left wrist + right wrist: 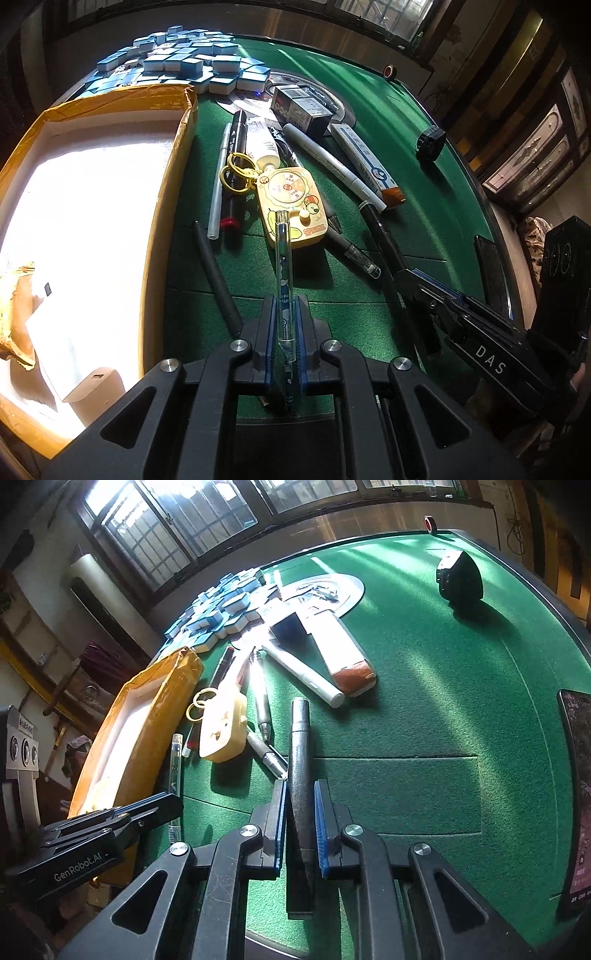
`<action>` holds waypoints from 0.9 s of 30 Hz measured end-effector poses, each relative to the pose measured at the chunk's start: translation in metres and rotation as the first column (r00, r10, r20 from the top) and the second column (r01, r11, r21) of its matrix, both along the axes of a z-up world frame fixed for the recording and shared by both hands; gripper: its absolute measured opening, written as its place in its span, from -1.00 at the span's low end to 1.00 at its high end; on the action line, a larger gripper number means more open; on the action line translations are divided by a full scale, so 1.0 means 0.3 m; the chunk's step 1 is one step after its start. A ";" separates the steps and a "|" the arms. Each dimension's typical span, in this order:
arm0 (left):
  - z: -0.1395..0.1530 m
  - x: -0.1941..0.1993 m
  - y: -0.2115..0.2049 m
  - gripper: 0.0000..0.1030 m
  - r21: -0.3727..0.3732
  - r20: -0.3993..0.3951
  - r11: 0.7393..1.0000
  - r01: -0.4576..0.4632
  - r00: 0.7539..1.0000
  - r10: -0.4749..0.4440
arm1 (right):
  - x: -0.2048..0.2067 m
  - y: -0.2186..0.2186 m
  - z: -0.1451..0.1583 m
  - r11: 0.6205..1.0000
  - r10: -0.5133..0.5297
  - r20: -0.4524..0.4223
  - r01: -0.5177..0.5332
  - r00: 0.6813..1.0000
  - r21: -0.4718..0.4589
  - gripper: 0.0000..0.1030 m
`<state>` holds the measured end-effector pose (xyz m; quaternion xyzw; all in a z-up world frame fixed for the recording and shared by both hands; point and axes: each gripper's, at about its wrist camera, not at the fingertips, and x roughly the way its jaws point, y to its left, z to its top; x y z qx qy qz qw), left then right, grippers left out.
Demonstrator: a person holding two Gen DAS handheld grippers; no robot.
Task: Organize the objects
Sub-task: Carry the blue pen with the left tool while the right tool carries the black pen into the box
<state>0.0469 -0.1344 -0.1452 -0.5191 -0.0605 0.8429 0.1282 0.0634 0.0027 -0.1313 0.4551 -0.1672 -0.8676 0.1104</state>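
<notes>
My left gripper (pixel 283 301) is shut on a clear pen (pixel 283 258) that points forward over the green felt table (pixel 369 314). It shows in the right wrist view as a thin clear pen (pixel 176 764) held by the left gripper (pixel 162 803). My right gripper (pixel 300 786) is shut on a black pen (pixel 300 760), which also appears in the left wrist view as a black pen (pixel 384 236) in the right gripper (pixel 412 277). An open cardboard box (pixel 162 206) with a white inside lies left of both.
A yellow keychain toy (pixel 291 203), several pens and markers (pixel 332 162), a white tube (pixel 264 144) and small boxes (pixel 301 107) lie heaped mid-table. Blue mahjong tiles (pixel 184 62) are piled at the back. A black round object (pixel 460 578) and a phone (pixel 578 794) sit right.
</notes>
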 end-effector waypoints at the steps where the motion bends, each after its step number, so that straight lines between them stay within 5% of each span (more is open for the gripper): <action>1: 0.007 0.003 -0.001 -0.86 -0.019 -0.011 1.000 -0.008 1.000 0.008 | 0.008 -0.008 0.010 1.000 -0.001 -0.011 0.001 1.000 0.006 -0.75; 27: 0.099 0.027 -0.242 -0.86 0.017 -0.040 0.990 -0.142 0.989 0.143 | -0.043 -0.368 0.159 0.973 0.223 -0.113 -0.228 0.968 -0.028 -0.75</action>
